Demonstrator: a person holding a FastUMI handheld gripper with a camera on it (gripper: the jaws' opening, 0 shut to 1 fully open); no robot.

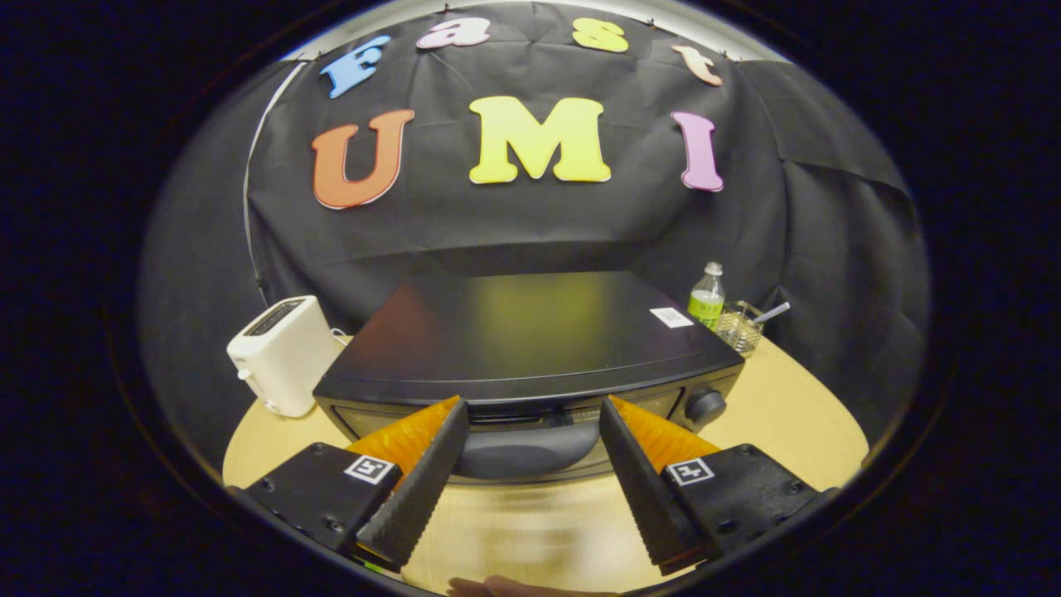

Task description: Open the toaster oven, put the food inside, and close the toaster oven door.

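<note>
A black toaster oven (530,340) stands on the wooden table, seen from above and in front, its door shut. Its curved dark door handle (526,448) lies between my two fingertips, just ahead of them. My gripper (533,405) is open wide, a fingertip on either side of the handle, not pressing on it. A round knob (705,405) sits at the oven's front right. No food is in sight.
A white slot toaster (282,352) stands left of the oven. Behind the oven's right corner are a green bottle (707,297) and a small glass holder with a utensil (740,326). Bare wooden table (779,406) lies to the right and below my fingers.
</note>
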